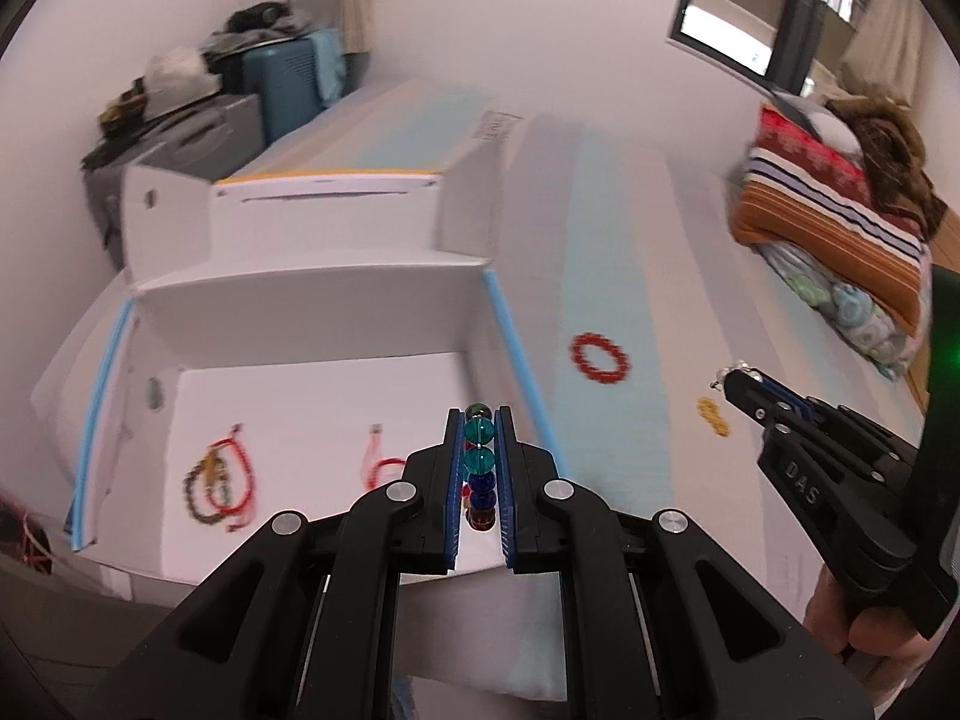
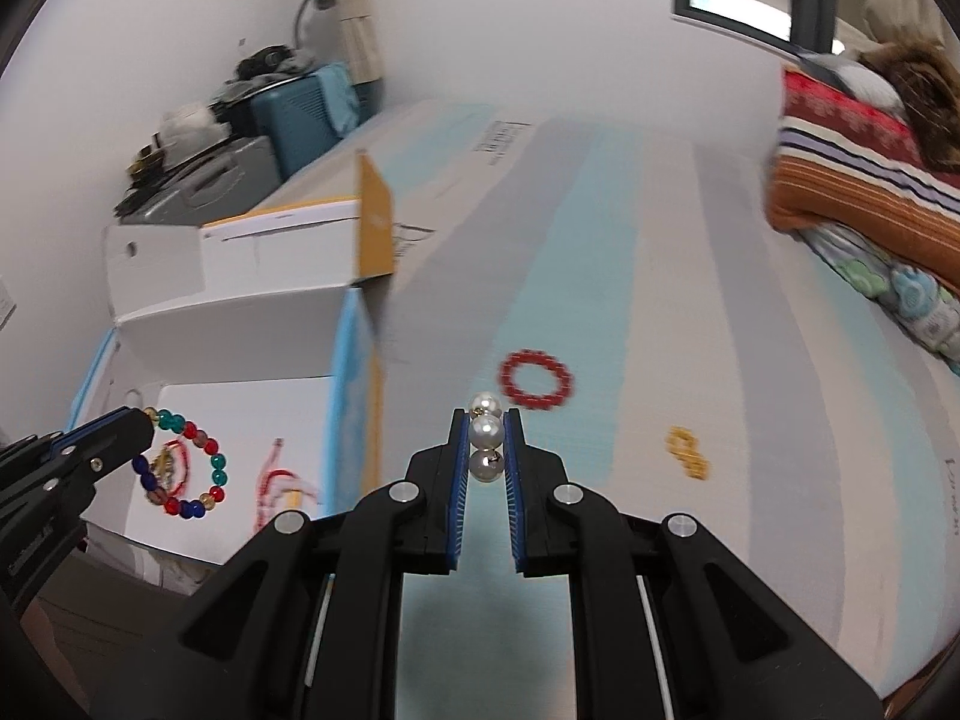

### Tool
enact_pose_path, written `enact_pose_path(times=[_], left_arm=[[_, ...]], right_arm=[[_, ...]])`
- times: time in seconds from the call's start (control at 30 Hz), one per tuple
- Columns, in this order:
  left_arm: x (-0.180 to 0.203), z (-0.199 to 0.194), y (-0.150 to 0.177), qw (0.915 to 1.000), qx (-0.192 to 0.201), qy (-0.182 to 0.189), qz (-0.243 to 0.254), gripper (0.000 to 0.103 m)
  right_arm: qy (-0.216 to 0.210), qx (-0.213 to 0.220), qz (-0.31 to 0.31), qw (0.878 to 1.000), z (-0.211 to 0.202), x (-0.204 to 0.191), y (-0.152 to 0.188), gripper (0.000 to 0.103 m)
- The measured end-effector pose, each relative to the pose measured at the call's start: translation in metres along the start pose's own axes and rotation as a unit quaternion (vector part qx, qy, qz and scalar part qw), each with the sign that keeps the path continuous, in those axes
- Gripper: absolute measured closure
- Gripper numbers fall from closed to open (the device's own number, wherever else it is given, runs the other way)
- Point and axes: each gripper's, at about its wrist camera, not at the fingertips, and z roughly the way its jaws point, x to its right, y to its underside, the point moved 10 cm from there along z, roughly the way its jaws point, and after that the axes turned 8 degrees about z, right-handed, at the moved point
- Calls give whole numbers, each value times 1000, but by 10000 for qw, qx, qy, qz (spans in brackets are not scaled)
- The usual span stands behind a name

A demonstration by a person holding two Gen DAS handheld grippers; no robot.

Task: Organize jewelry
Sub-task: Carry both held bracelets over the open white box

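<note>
- The left gripper is clamped on a multicoloured bead bracelet, which hangs above the floor of the open white box at the left of the scene, near the box's right wall.
- The right gripper is pinched on a strand of pearl beads, held over the striped bed cover to the right of the box.
- Already lying in the box: a red cord bracelet with dark beads and a thin red string bracelet, apart from each other.
- On the cover, beyond the right gripper, lie a red bead ring and, further right, a small gold chain.
- Judged step: setting the beaded bracelet into the box. Best done by lowering it close to the bare floor between the string bracelet and the right wall before letting go, so the beads neither roll nor tangle with the cords.
- The pearls look smooth and slippery; the right grip should hold firm while the left arm works.
</note>
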Motion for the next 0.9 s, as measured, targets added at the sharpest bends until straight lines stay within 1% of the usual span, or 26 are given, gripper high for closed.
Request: enact_pose_path(times=[0.27, 0.37, 0.5, 0.7, 0.9], left_arm=[[-67, 2, 15, 9985, -125, -366, -378, 94], [-86, 5, 20, 9974, -189, -480, -501, 94], [-112, 10, 30, 9956, -298, -612, -647, 94], [-138, 23, 44, 9926, -504, -757, -809, 94], [-143, 38, 55, 9907, -756, -802, -801, 94]], right_arm=[[-365, -114, -358, 9986, 18, -72, 9, 92], [-484, -195, -518, 9973, 28, -99, 16, 92], [-572, -360, -711, 9952, 42, -124, 28, 92], [-606, -749, -797, 9922, 70, -144, 46, 92], [-517, -1096, -771, 9896, 95, -146, 62, 92]])
